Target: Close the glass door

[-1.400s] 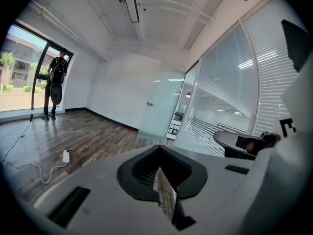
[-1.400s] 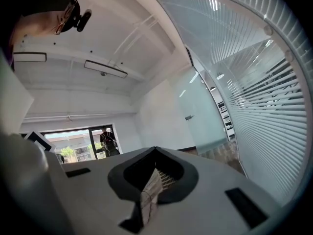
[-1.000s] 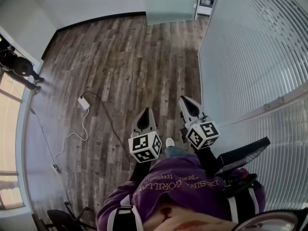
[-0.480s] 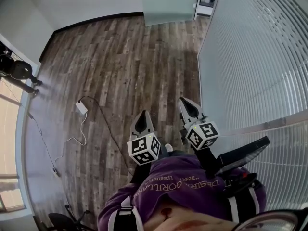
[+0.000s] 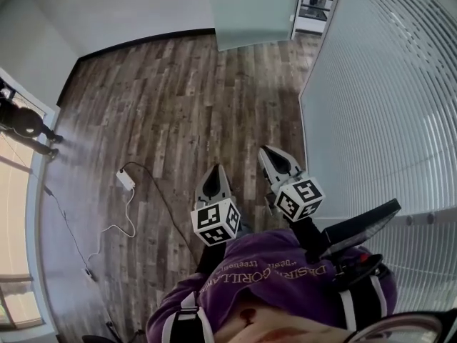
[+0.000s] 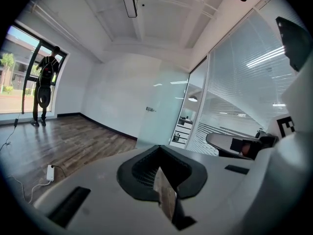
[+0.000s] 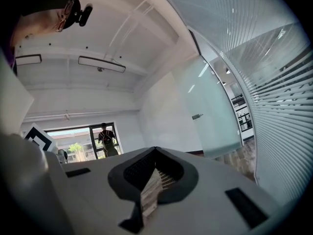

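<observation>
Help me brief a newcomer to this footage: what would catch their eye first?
The striped glass wall filling the right side, and the frosted glass door at the room's far end. Nearer, the left gripper and right gripper, both shut and empty, point across the wooden floor.

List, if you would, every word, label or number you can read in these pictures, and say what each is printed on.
"DESIR" and "GORILLA": seen upside down on the purple sweatshirt, and only partly legible.
Smaller print beside them on the sweatshirt: too blurred to read.
Marker cubes: black-and-white square patterns only, no words.
Nothing else in any view can be read.
</observation>
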`<state>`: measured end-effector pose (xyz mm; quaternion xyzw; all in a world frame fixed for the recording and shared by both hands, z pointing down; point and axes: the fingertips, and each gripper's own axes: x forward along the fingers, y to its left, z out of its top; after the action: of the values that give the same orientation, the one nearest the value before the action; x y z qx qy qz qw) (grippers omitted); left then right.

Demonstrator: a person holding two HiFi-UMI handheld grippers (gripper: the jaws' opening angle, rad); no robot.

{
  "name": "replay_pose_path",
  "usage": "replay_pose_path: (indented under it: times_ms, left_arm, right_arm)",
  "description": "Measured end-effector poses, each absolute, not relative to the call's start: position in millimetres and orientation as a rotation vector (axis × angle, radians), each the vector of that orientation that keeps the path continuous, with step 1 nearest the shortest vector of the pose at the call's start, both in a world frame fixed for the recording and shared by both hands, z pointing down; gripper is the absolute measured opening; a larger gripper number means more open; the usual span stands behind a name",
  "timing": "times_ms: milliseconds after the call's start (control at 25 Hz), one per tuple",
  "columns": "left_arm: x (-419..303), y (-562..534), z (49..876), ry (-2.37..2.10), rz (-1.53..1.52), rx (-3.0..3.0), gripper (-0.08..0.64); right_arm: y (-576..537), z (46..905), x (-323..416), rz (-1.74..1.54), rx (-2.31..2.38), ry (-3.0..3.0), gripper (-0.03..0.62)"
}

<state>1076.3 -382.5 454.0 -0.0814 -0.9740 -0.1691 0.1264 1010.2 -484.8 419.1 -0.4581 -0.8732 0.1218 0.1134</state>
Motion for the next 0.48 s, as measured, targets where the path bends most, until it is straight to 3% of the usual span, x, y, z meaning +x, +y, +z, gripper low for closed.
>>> replay_pose_path:
  times_ms: [480]
  left_arm:
    - [995.7,-252.3,463.4,-2.841,-0.484,-0.251,0.000]
  right_arm:
    - [-363.1,424.8,929.1,0.347,-1.336,-2.578,-0.003]
